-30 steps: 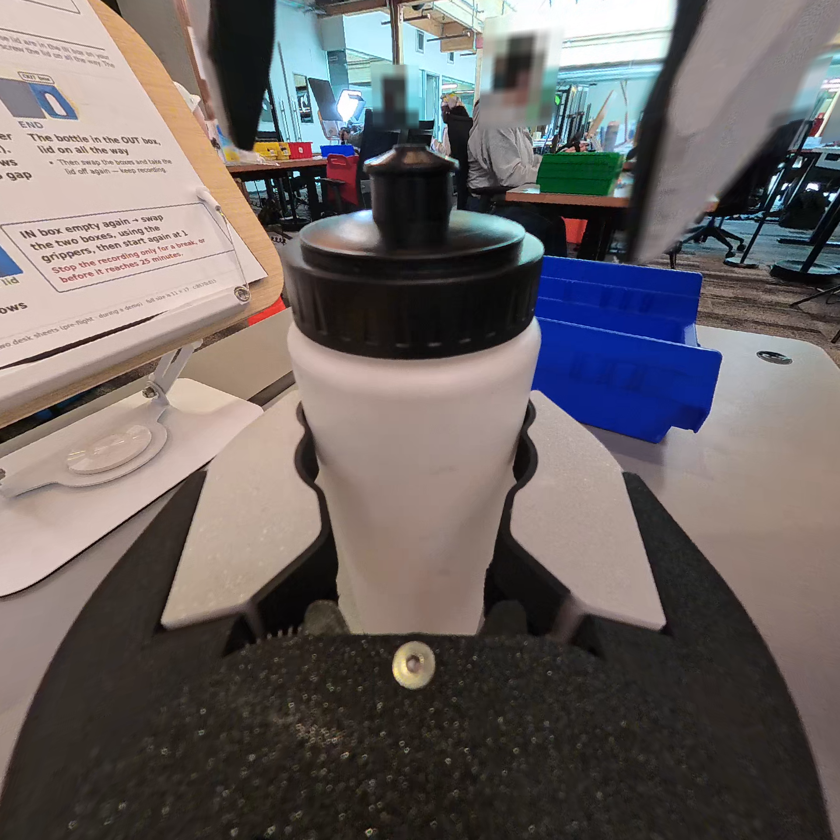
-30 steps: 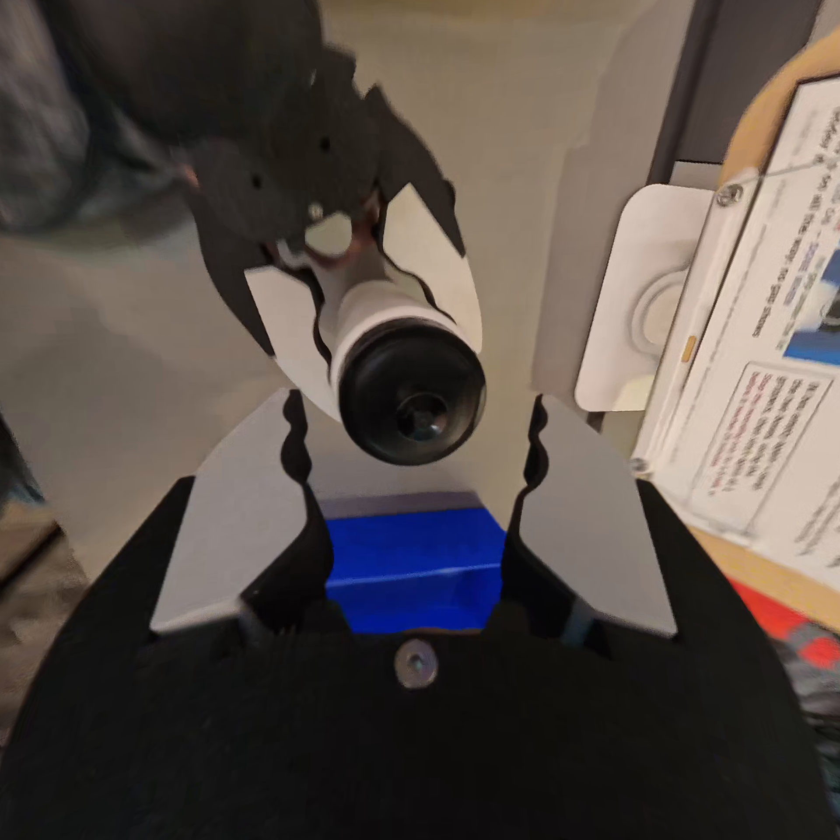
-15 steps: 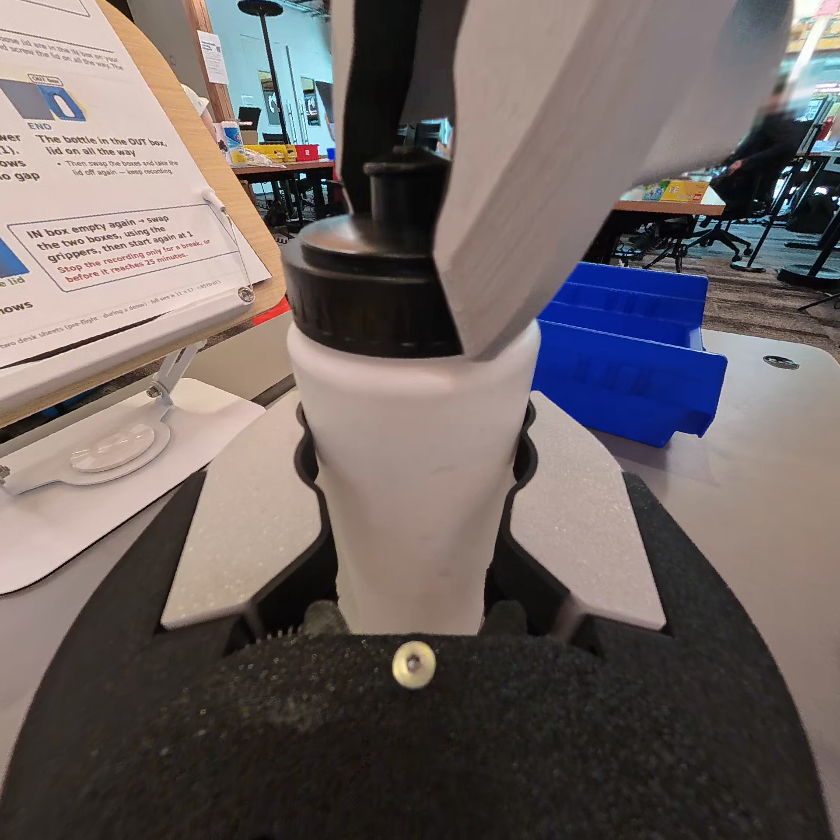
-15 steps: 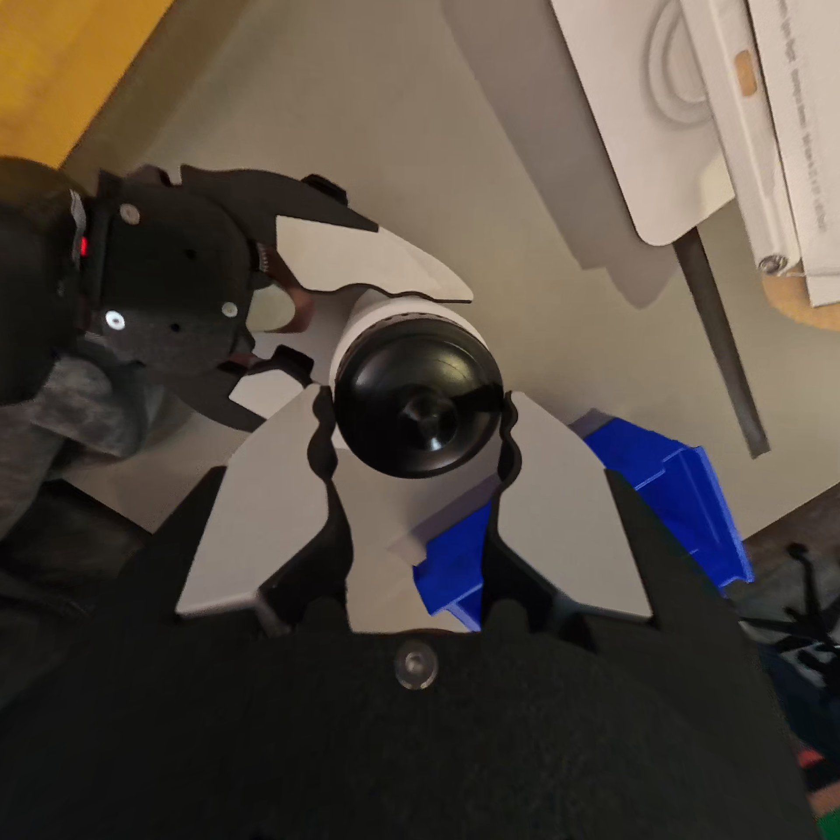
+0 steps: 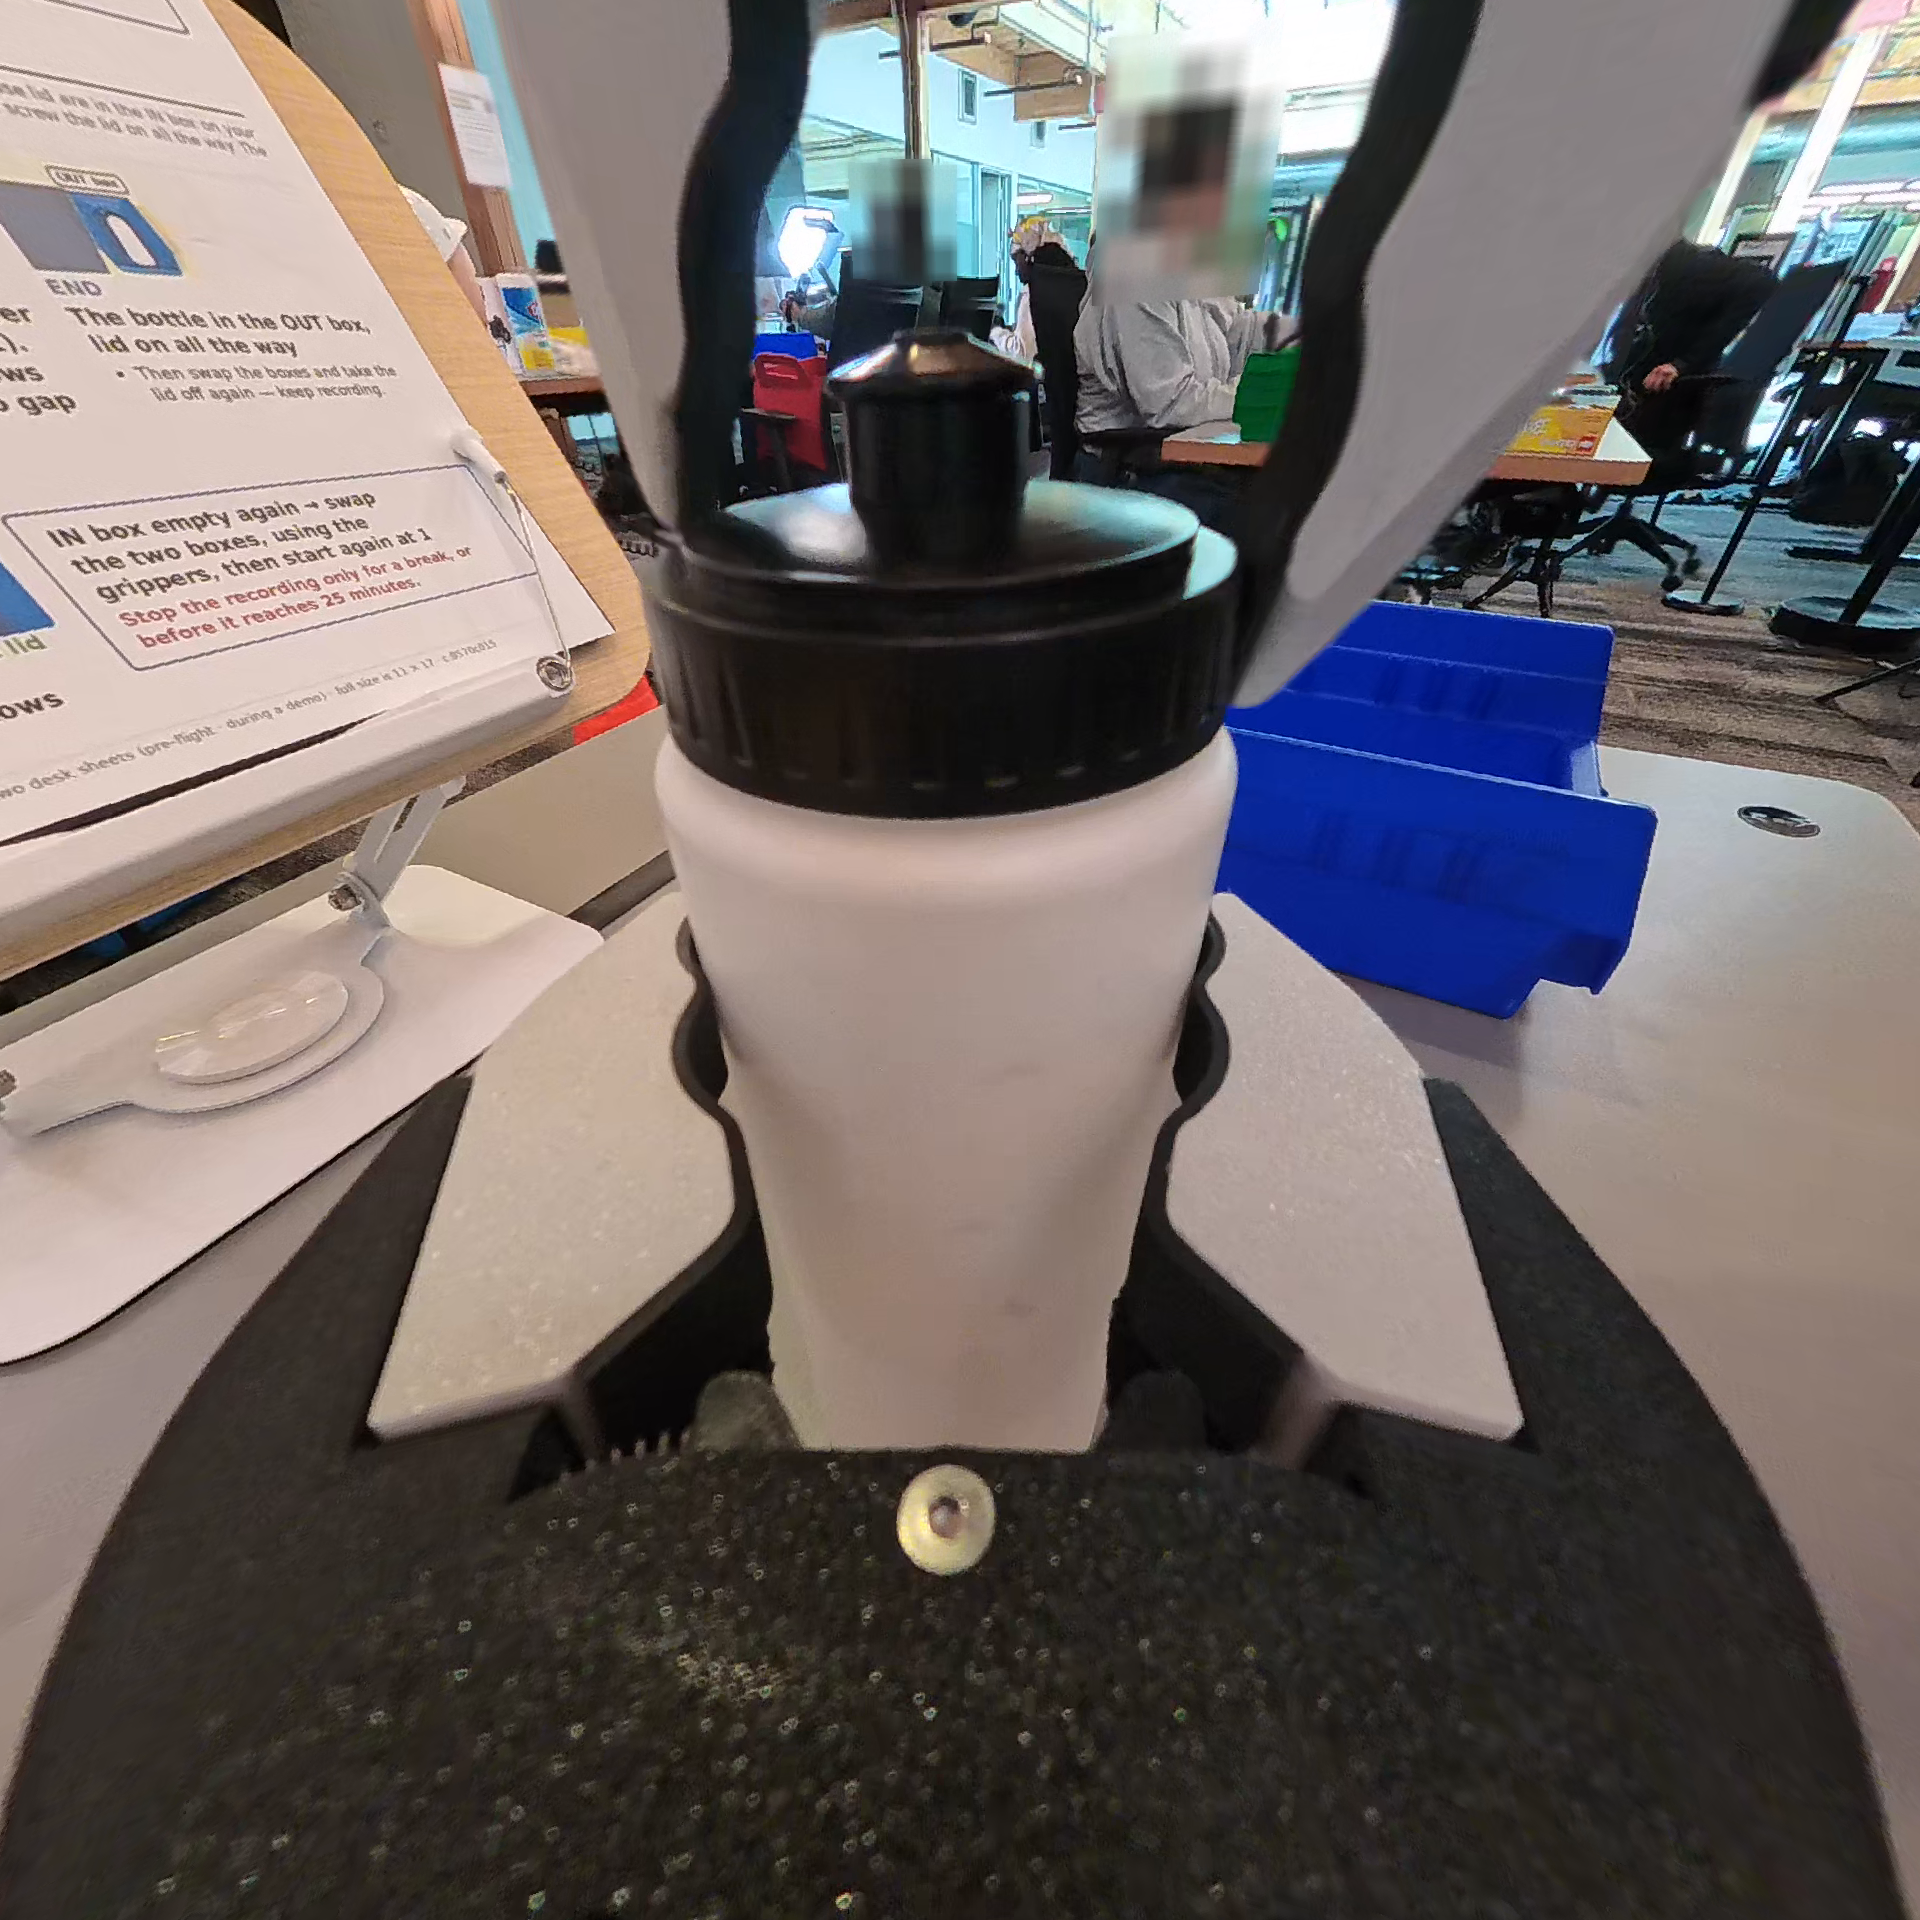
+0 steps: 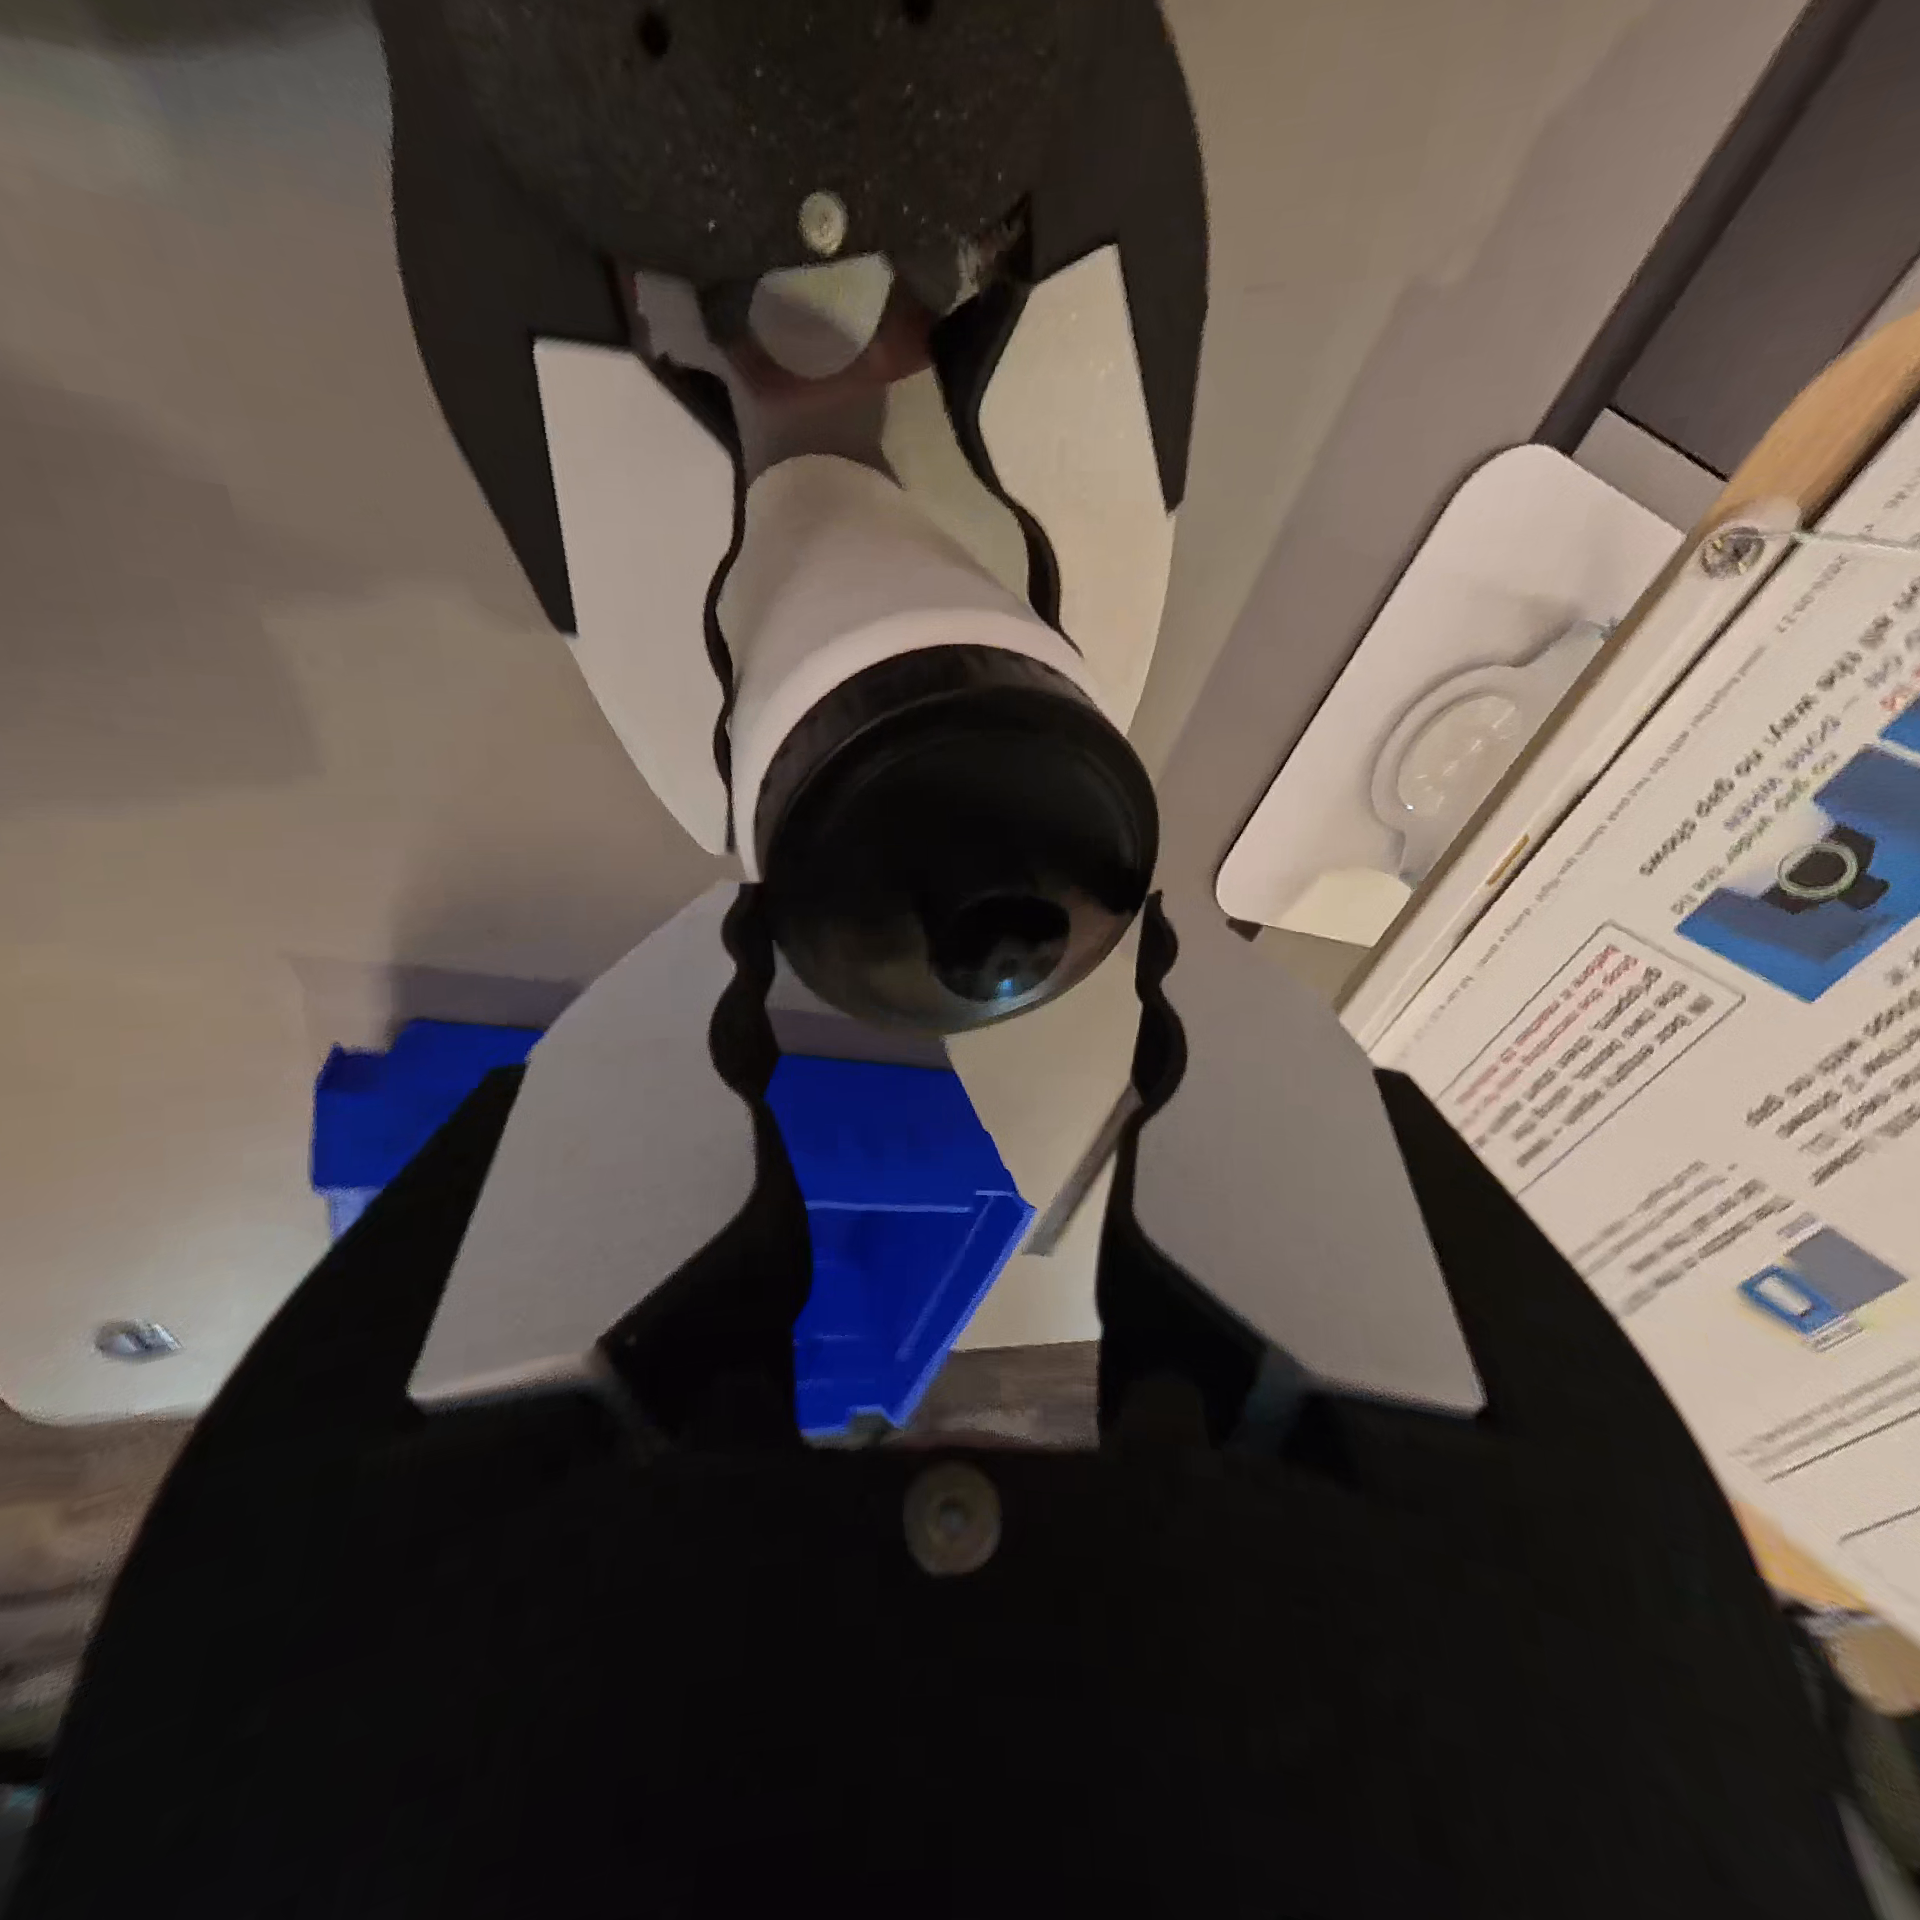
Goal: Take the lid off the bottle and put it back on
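Clamping the white plastic squeeze bottle [image 5: 951,1091] about its lower body, the left gripper [image 5: 945,1174] had its two pale grey fingers [image 5: 582,1195] closed against the bottle's sides and held it upright above the table. The right gripper [image 6: 951,935] came down from above with its fingers spread to either side of the ribbed black screw lid [image 5: 940,675]; the tips stood level with the lid's rim and very near it, though whether the pads already touched could not be told, since that view was soft at the edges. The lid, with its pull spout on top, sat fully down on the neck.

The bottle looked light and probably empty, with thin walls likely to give under a hard squeeze, so the low, firm hold near the base seemed sound. The lid was stiff, and its ribbed skirt was the best place to grip for turning; the smooth domed top and spout would offer little purchase.

Beneath lay a smooth pale grey table [image 5: 1766,1143], bearing a blue plastic bin [image 5: 1423,862] just behind the bottle and a wooden board on a white stand with a printed sheet [image 5: 239,468] to the left. Beyond stretched an open workroom with desks, chairs and seated people.
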`<action>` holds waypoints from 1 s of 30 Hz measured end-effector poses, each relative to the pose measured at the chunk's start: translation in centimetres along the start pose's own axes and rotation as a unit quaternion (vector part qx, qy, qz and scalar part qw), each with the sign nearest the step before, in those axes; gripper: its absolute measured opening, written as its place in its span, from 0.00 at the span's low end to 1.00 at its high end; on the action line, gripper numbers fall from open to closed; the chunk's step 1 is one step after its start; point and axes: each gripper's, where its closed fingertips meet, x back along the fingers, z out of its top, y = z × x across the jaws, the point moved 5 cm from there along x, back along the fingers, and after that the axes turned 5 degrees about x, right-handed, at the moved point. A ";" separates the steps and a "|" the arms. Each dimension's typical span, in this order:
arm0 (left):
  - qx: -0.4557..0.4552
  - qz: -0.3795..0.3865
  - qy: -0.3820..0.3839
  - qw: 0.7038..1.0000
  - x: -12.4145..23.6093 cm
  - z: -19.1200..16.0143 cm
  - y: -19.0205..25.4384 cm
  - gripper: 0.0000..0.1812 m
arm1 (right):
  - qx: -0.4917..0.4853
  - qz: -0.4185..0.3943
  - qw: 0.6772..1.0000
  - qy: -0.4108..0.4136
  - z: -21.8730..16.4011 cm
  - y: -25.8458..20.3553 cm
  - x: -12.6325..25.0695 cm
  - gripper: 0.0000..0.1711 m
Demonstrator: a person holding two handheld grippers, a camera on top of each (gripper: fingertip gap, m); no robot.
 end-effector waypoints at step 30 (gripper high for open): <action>-0.010 -0.001 -0.003 1.000 -0.1 0.0 0.3 0.47 | -0.028 0.100 0.994 0.016 0.8 0.4 -0.7 0.44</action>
